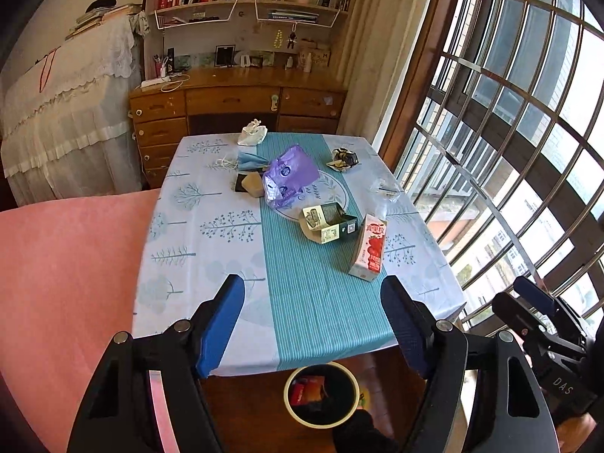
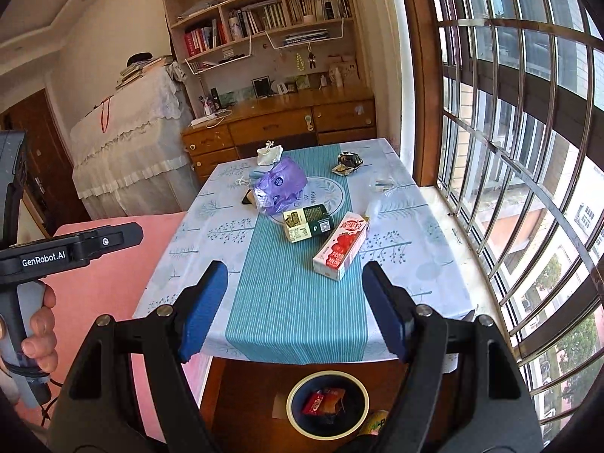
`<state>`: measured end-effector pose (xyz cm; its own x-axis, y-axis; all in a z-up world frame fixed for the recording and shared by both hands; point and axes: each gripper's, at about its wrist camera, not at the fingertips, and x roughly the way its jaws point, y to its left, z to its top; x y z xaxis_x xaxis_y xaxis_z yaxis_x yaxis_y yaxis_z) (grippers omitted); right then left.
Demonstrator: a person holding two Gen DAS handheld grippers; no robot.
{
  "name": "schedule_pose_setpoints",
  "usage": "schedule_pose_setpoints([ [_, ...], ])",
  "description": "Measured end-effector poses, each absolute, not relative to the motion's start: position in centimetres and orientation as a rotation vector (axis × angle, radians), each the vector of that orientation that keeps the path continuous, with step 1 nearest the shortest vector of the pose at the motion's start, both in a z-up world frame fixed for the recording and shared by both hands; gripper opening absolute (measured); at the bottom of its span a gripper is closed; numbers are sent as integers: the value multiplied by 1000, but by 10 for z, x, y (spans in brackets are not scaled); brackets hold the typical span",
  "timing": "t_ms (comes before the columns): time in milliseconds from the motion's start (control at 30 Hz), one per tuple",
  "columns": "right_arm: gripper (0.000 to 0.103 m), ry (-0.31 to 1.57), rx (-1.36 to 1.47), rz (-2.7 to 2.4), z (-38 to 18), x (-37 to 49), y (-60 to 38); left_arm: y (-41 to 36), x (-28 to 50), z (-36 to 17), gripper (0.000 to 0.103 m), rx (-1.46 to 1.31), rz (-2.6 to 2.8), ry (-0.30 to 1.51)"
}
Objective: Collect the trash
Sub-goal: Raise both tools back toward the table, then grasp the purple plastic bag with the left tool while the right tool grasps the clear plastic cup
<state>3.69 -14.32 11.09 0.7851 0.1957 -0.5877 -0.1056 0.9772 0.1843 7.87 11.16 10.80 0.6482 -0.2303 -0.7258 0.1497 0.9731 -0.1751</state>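
Trash lies on a table with a blue patterned cloth: a red-and-white strawberry carton, an opened green box, a purple plastic bag, a crumpled dark wrapper, a white wad and clear plastic. A round bin on the floor below the near edge holds red wrappers. My left gripper and right gripper are both open and empty above the near edge.
A pink sofa runs along the table's left side. A barred window is on the right. A wooden desk with bookshelves stands behind the table. A blue mask and a tan block lie by the bag.
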Motion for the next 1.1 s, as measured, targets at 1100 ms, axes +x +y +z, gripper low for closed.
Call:
schedule_pose_setpoints([
  [1100,71,1052,322,203,-125,495,-301,87,505,-129,76,-201,125,1196],
])
